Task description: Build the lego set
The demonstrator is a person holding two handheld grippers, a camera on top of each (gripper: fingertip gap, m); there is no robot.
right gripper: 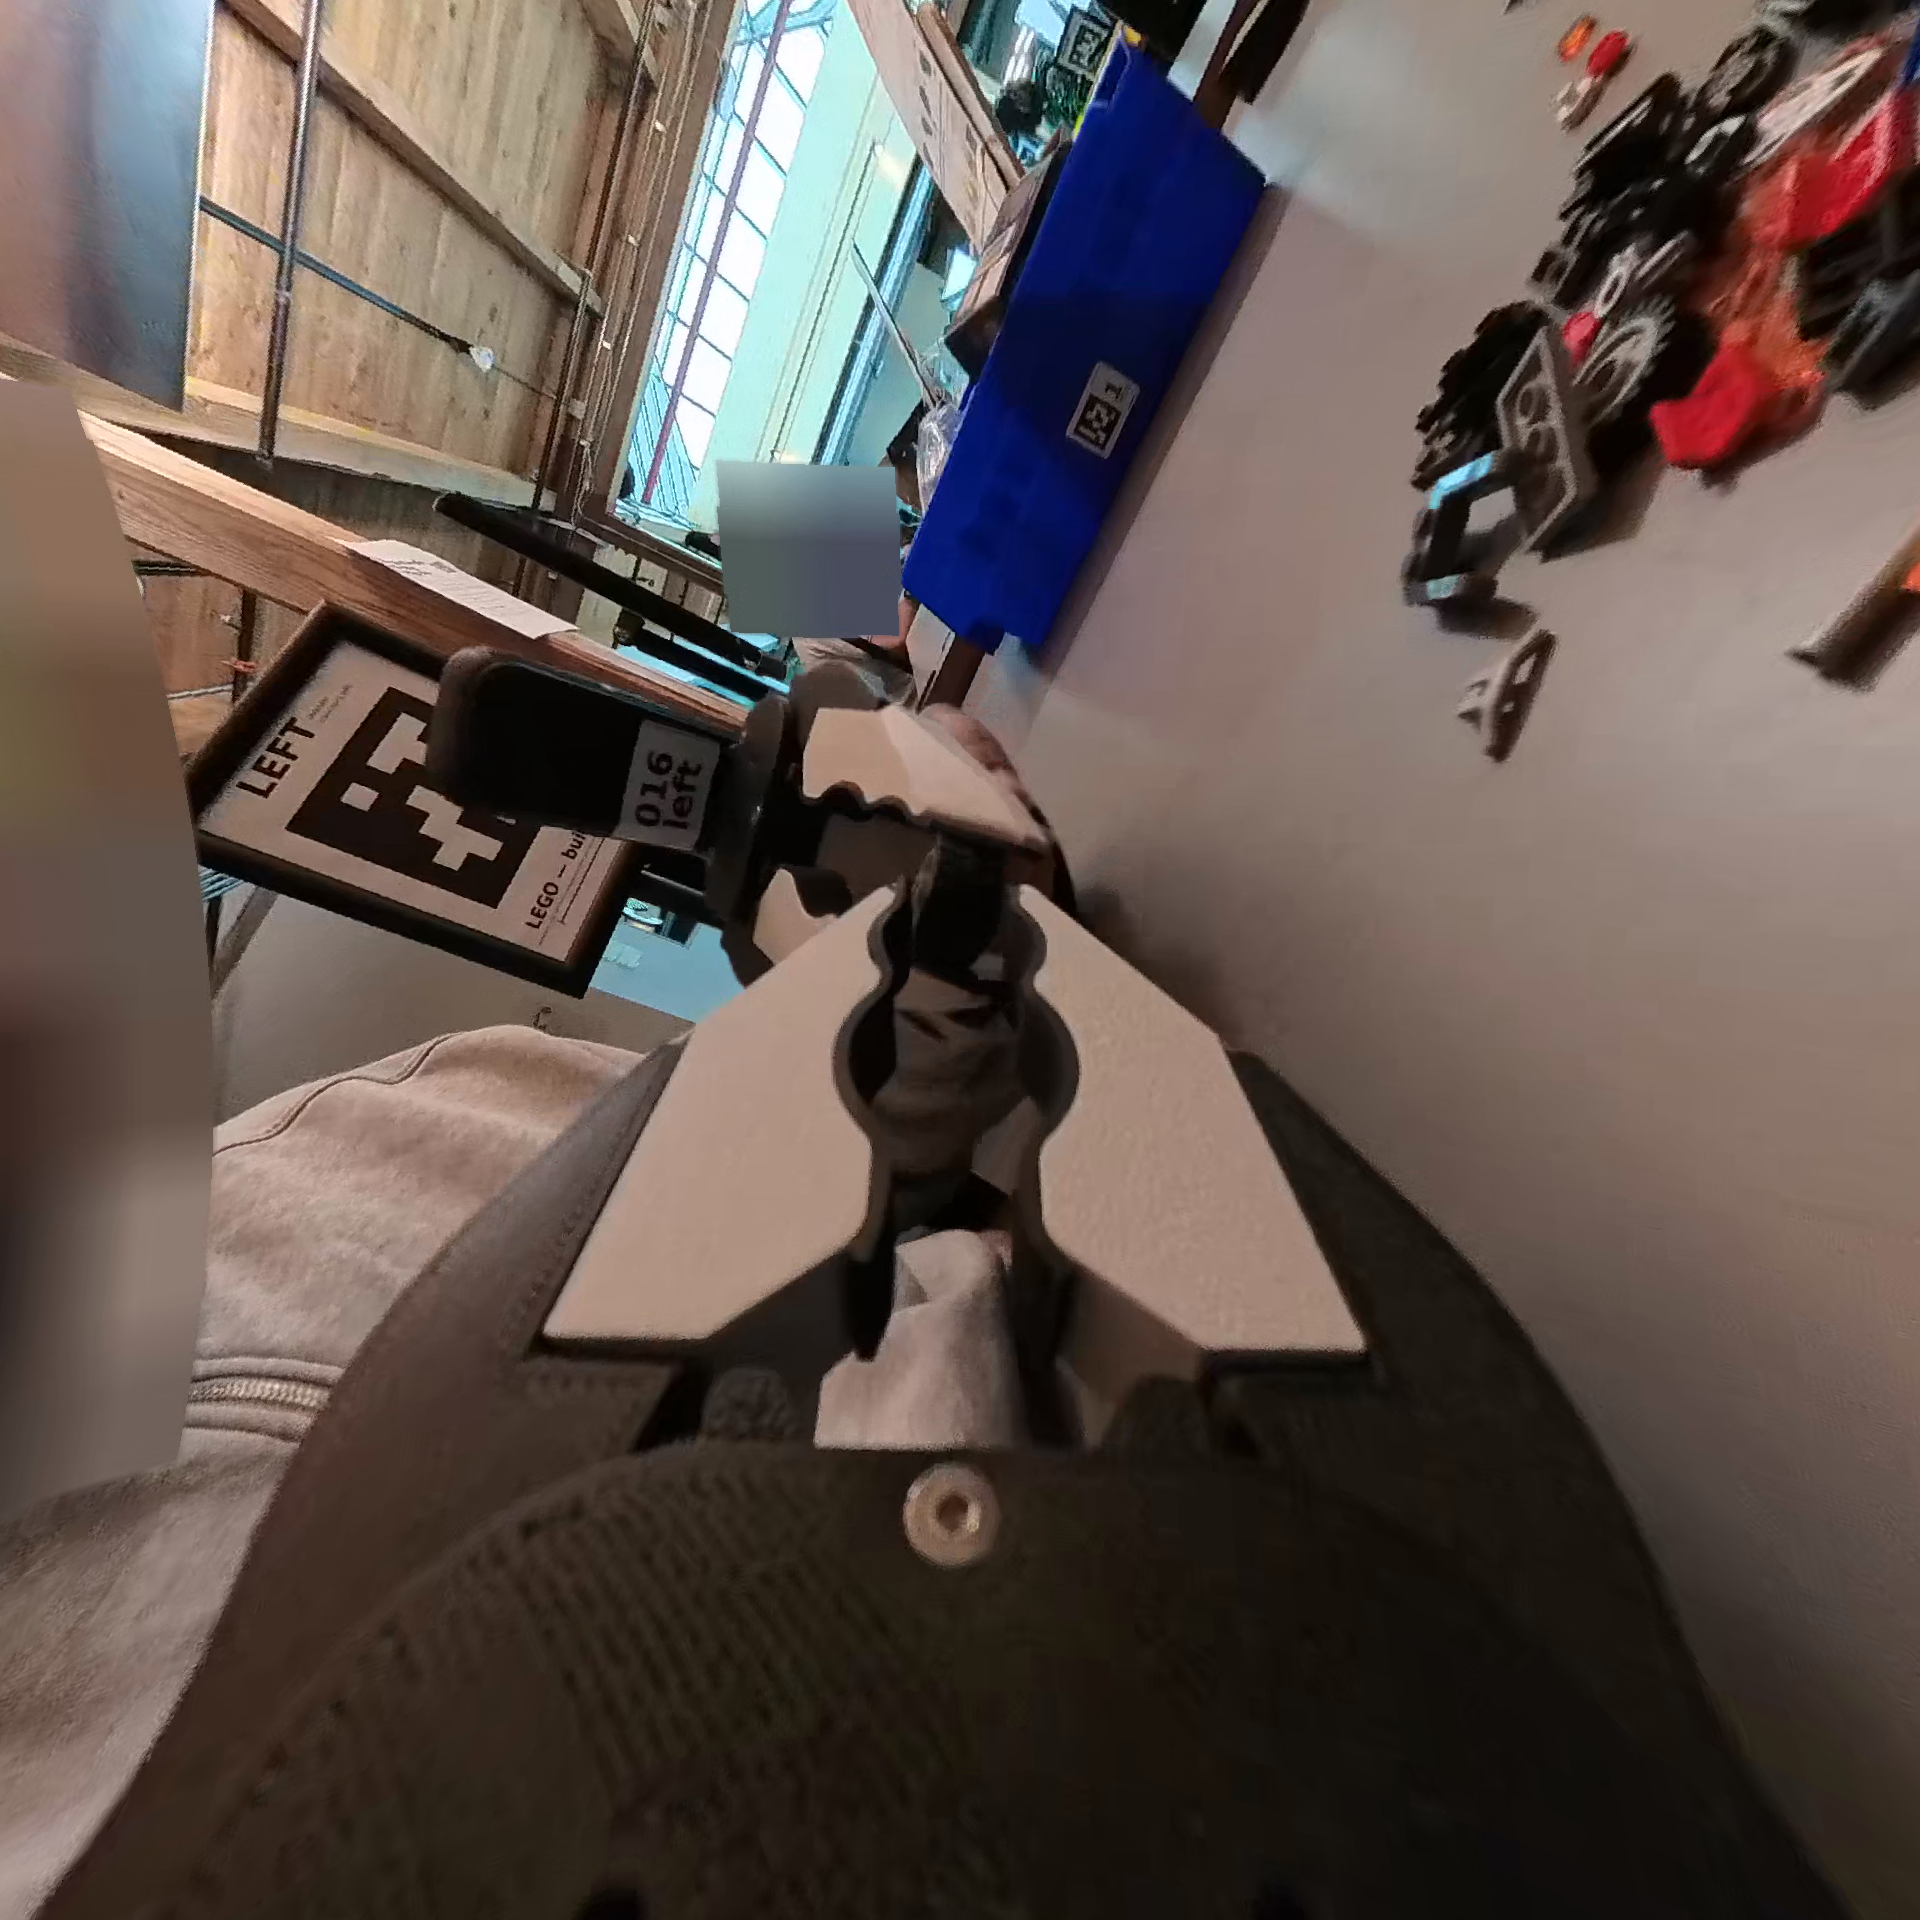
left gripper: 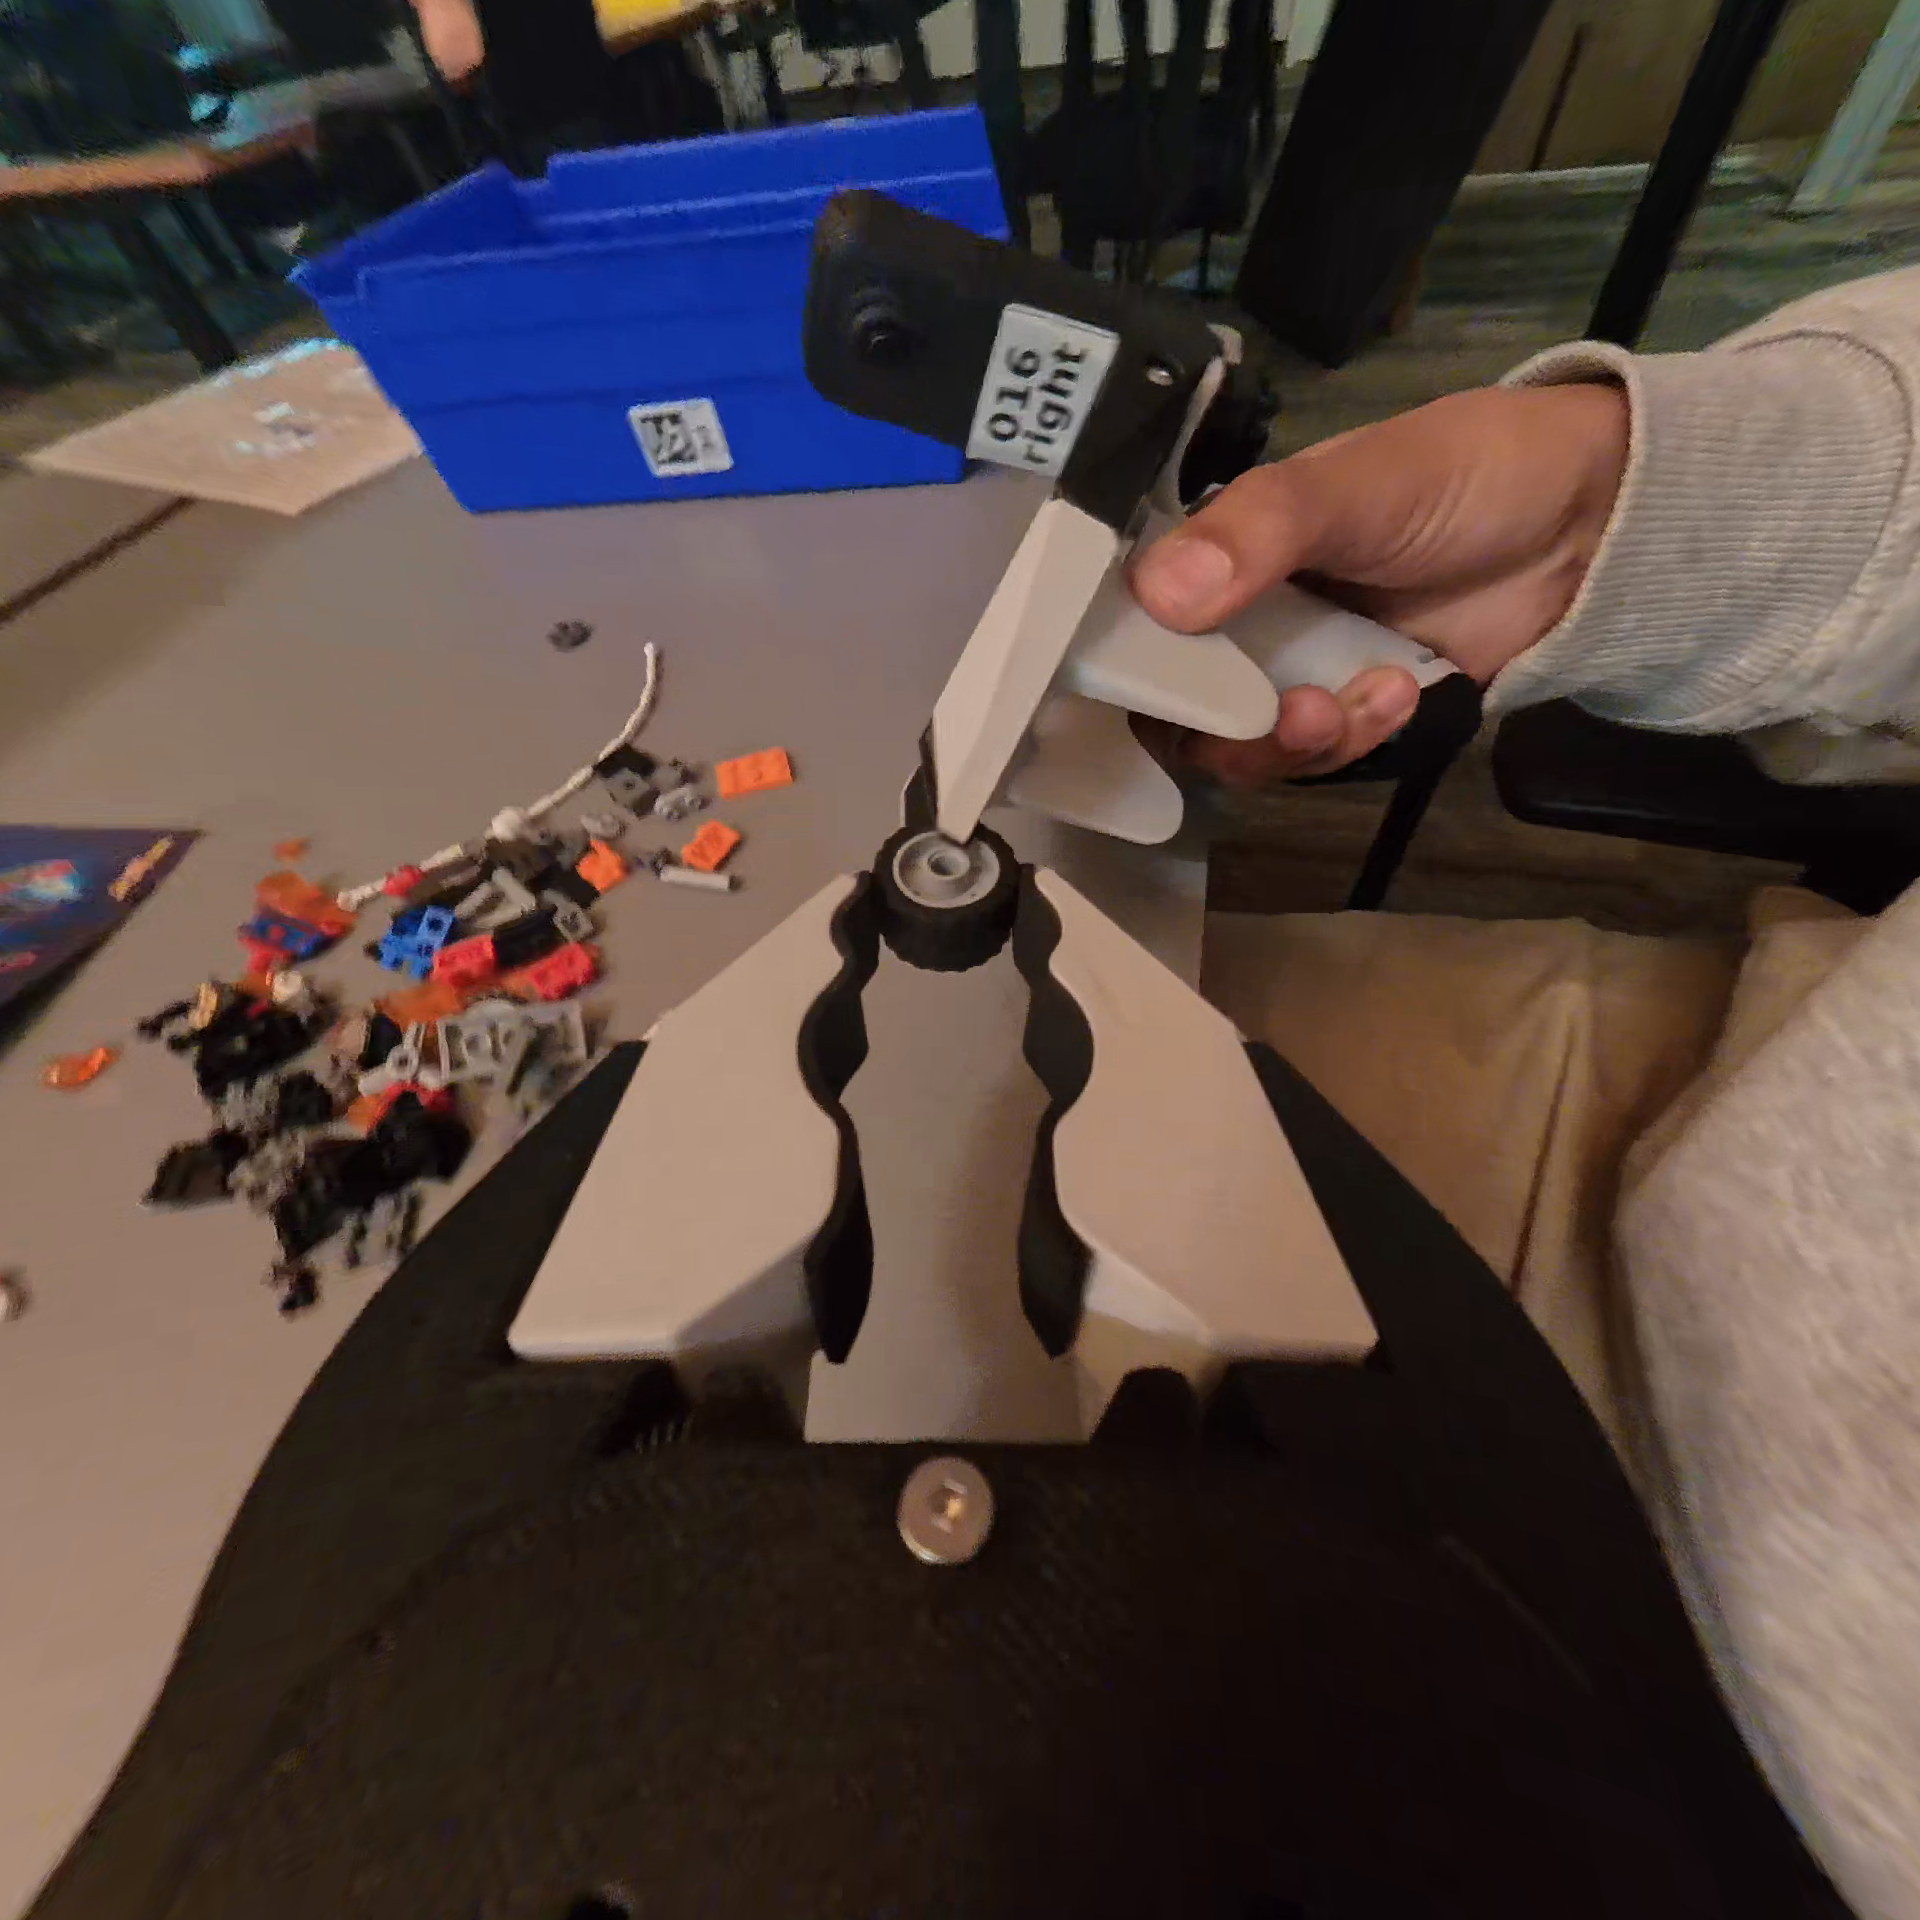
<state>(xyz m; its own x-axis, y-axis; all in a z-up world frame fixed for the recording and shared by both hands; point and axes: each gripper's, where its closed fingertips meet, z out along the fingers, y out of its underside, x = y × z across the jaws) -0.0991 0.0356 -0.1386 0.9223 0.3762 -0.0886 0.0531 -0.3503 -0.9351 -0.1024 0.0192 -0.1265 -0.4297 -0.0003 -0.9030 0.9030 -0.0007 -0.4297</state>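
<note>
While the left gripper (left gripper: pixel 943 914) clamps the small wheel (left gripper: pixel 943 896) by its grippy rubber tyre, the right gripper (left gripper: pixel 951 821) (tips together) touches its hard hub.

Each wrist view looks forward along its own claw from close behind, the right one rolled sideways, and both share the wheel (left gripper: pixel 943 896), blue bin (left gripper: pixel 665 312) and surface (left gripper: pixel 416 644).
</note>
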